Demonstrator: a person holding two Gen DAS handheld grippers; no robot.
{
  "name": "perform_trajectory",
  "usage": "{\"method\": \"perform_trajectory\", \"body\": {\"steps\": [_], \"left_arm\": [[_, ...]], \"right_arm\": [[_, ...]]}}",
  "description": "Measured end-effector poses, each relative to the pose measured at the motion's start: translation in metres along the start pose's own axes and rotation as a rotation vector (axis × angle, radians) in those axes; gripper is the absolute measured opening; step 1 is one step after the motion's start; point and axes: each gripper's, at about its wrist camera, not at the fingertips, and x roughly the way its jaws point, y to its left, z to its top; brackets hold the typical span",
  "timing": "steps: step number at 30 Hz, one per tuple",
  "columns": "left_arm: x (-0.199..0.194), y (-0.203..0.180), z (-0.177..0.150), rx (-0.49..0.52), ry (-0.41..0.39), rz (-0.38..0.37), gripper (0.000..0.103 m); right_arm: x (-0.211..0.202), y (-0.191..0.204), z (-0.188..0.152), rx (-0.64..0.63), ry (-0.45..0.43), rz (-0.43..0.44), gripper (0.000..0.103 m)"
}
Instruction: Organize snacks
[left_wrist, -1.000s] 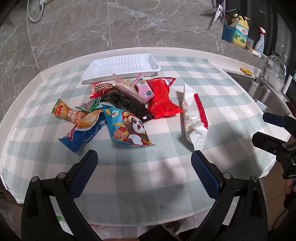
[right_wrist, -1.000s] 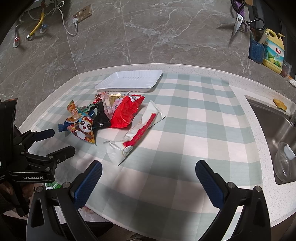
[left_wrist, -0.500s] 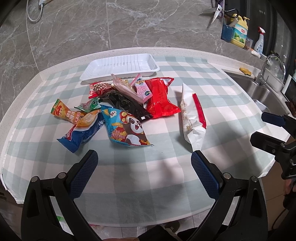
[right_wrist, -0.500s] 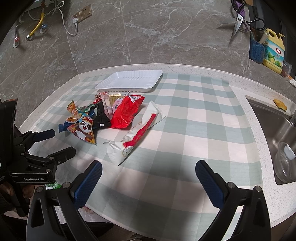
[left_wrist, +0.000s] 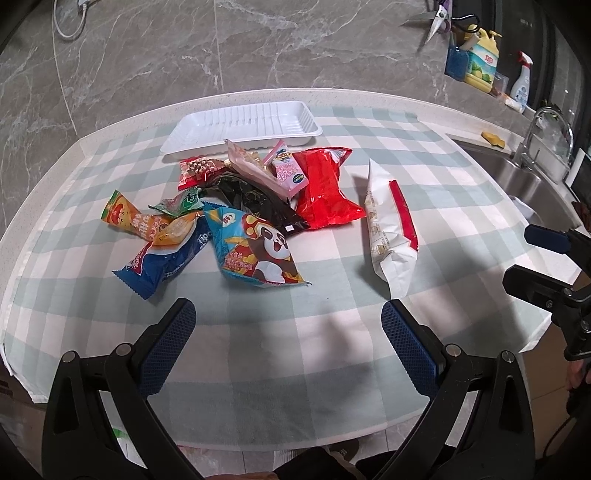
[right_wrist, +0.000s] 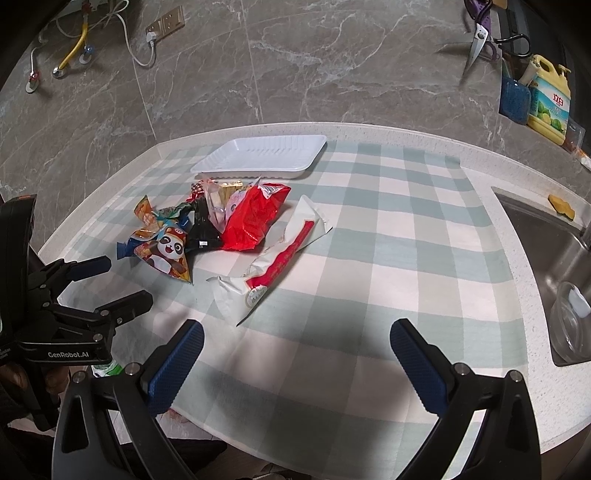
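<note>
A pile of snack packets lies on the checked cloth: a panda packet (left_wrist: 255, 251), a blue packet (left_wrist: 162, 262), an orange packet (left_wrist: 144, 223), a black packet (left_wrist: 255, 199), a pink packet (left_wrist: 290, 171) and a red bag (left_wrist: 325, 188). A long white and red bag (left_wrist: 388, 229) lies apart to the right and shows in the right wrist view (right_wrist: 280, 254). An empty white tray (left_wrist: 243, 125) stands behind the pile. My left gripper (left_wrist: 288, 325) is open and empty in front of the pile. My right gripper (right_wrist: 295, 343) is open and empty near the white bag's end.
The checked cloth (right_wrist: 388, 258) covers a rounded counter. A sink (right_wrist: 554, 258) with a glass bowl (right_wrist: 569, 325) lies at the right. A detergent bottle (right_wrist: 550, 99), scissors (right_wrist: 480, 37) and a spray bottle (left_wrist: 521, 83) stand along the back wall.
The left wrist view has shifted very slightly, so the pile sits a touch lower left. Nothing was taken hold of or moved.
</note>
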Motion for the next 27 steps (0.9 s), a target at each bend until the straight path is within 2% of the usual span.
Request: {"method": "perform_trajectory", "body": {"steps": [6,15,18,21,27], "left_arm": [[0.014,0.009,-0.002,-0.013,0.027,0.014,0.102],[0.064,0.039,-0.018,-0.069,0.142,0.031,0.102],[0.069,0.049,-0.021,-0.098,0.125,0.017,0.102],[0.073,0.049,-0.025,-0.062,0.106,0.035,0.103],[0.076,0.051,-0.025,-0.059,0.08,0.03,0.103]], "right_arm": [[0.006,-0.003,-0.001,0.001,0.022,0.007,0.103],[0.027,0.003,-0.005,-0.013,0.075,0.018,0.103],[0.032,0.007,-0.004,-0.02,0.085,0.025,0.103],[0.037,0.009,-0.002,-0.024,0.093,0.032,0.103],[0.046,0.014,0.003,-0.023,0.105,0.05,0.103]]}}
